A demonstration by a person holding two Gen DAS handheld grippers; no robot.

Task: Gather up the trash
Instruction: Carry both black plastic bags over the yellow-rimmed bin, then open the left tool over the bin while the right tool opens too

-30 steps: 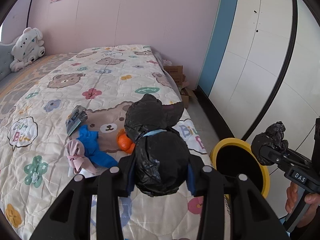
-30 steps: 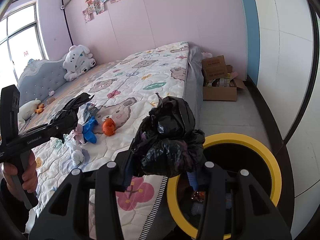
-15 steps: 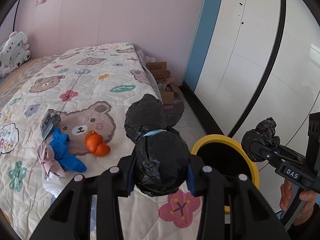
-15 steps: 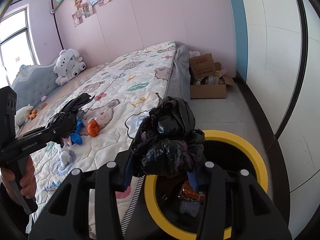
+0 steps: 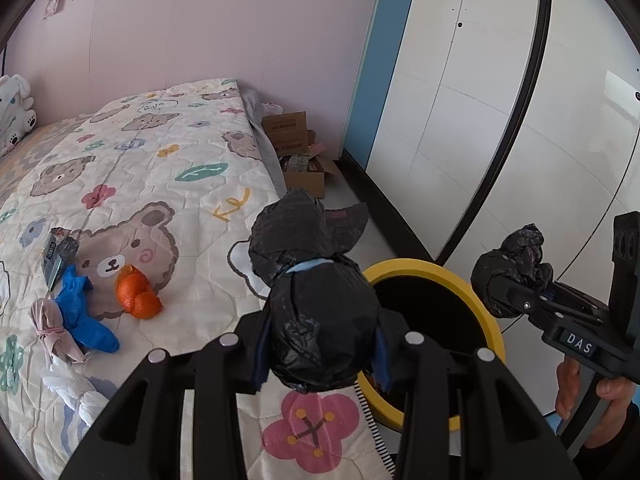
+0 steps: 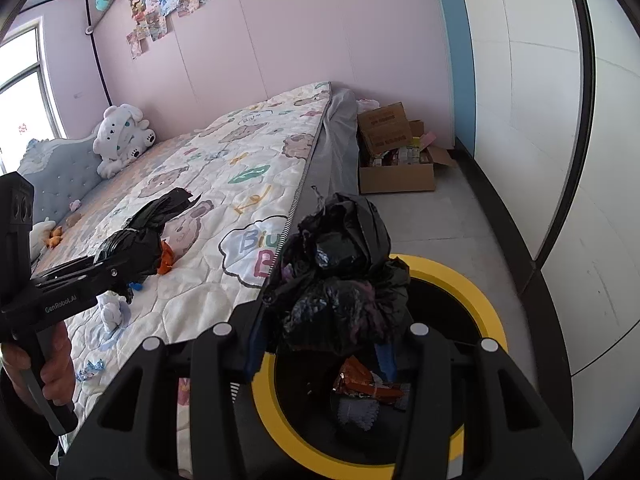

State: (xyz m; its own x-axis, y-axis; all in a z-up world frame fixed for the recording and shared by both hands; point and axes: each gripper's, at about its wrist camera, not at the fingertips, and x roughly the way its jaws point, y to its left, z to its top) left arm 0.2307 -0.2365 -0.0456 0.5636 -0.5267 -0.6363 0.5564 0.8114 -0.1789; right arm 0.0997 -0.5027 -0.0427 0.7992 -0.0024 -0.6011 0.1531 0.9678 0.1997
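My left gripper [image 5: 320,350] is shut on a knotted black trash bag [image 5: 320,312], held over the bed's edge beside the yellow-rimmed bin [image 5: 486,312]. My right gripper [image 6: 320,354] is shut on a crumpled black trash bag [image 6: 344,280] that hangs over the yellow-rimmed bin [image 6: 472,300], where a wrapper [image 6: 362,378] lies inside. The right gripper [image 5: 500,288] and its bag [image 5: 516,260] also show in the left wrist view, and the left gripper [image 6: 120,268] in the right wrist view. Orange peel [image 5: 138,298], a blue glove [image 5: 82,316] and pink cloth [image 5: 50,326] lie on the quilt.
A bear-print quilt [image 5: 160,168] covers the bed on the left. An open cardboard box [image 6: 396,160] sits on the floor by the pink wall. White wardrobe doors [image 5: 500,100] stand on the right. A plush toy [image 6: 120,140] rests near the headboard. White tissue [image 5: 80,392] lies at the quilt's near edge.
Both grippers have carried their bags to the right, off the bed toward the bin. The bin's opening now lies more fully under the right bag. Both grips are unchanged.
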